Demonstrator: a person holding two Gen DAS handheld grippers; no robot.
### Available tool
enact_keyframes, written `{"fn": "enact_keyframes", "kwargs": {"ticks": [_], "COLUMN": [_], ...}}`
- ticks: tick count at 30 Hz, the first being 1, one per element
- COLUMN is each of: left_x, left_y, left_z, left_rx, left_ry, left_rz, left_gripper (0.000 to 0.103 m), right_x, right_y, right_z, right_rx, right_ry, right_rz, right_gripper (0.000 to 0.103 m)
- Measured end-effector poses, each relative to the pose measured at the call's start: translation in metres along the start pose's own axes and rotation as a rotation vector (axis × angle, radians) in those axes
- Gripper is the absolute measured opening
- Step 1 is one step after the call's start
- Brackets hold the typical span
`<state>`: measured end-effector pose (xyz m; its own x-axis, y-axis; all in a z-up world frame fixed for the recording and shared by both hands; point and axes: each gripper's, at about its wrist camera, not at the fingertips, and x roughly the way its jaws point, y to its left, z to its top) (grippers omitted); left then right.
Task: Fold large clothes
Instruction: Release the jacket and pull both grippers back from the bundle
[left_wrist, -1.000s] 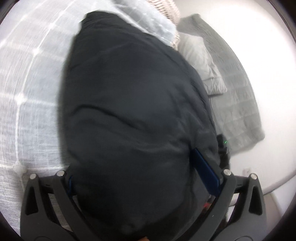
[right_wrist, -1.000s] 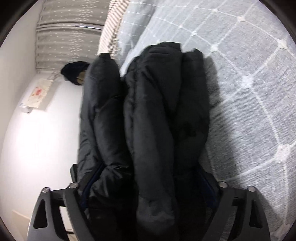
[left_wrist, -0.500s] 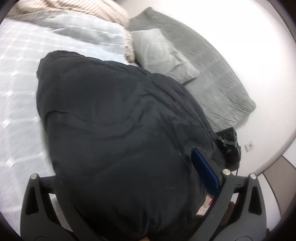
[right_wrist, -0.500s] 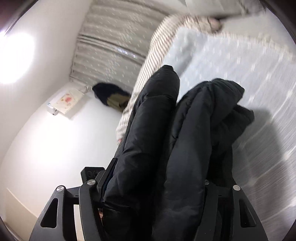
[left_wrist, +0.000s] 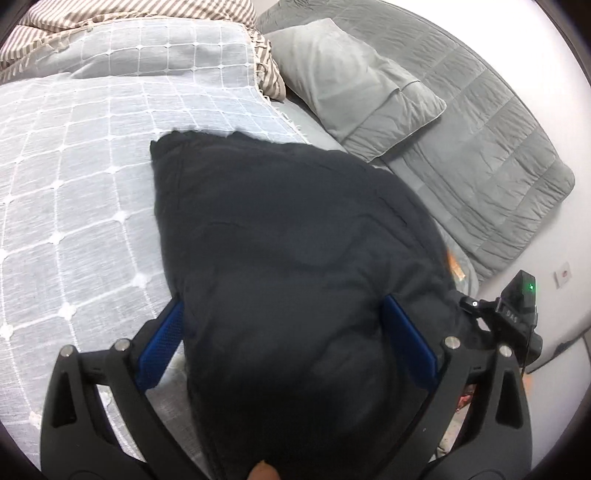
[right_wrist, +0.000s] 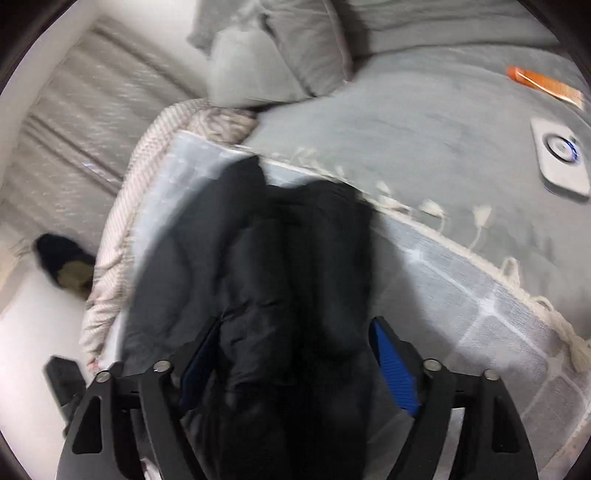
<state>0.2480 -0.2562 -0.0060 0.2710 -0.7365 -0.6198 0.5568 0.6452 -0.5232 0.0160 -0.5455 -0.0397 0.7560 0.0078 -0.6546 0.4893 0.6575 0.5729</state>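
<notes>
Our left gripper (left_wrist: 291, 347) clamped on the jacket (left_wrist: 295, 258), our right gripper (right_wrist: 295, 365) clamped on its bunched folds, jacket over the checked blanket (left_wrist: 74, 184), grey pillow (left_wrist: 354, 85) beyond

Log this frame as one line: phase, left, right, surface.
phase: carrying folded black jacket | left gripper: shut on jacket | right gripper: shut on jacket | surface: light blue checked blanket

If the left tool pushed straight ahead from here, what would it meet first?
The black padded coat itself: it already fills the space between the left tool and its blue pads. Beyond the coat lies the pale checked bedspread, probably next, though depth is unclear.
</notes>
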Motion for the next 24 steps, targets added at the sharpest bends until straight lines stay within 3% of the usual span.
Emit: {"fn": "enact_keyframes", "kwargs": {"ticks": [3,7,10,16,24], "left_x": [-0.01,-0.032,-0.058,-0.093,-0.111], "left_y": [-0.005,-0.022,-0.036,-0.056,-0.069], "left_z": [-0.002,-0.008,-0.023,-0.056,-0.097], "left_rx": [0.021,0.111,0.17,0.212,0.201], "left_ry": [0.0,-0.006,-0.025,-0.03,0.021], "left_rz": [0.052,0.169,0.252,0.355,0.389], "left_gripper": [0.102,0.102,0.102,0.102,0.102], "right_x": [-0.007,-0.033,-0.046,-0.084,-0.09], "right_y": [-0.005,0.005,0.033,0.071,0.119], "right_z": [-0.001,-0.012,-0.008,-0.028,-0.082], "right_rx": [0.007,-0.099,-0.142,-0.276,-0.385], "right_ry": [0.001,-0.073,-0.128,-0.219,-0.152], "right_rz": [0.026,-0.1,-0.172,-0.234,-0.241], "right_gripper": [0.084,0.084,0.084,0.09,0.091]}}
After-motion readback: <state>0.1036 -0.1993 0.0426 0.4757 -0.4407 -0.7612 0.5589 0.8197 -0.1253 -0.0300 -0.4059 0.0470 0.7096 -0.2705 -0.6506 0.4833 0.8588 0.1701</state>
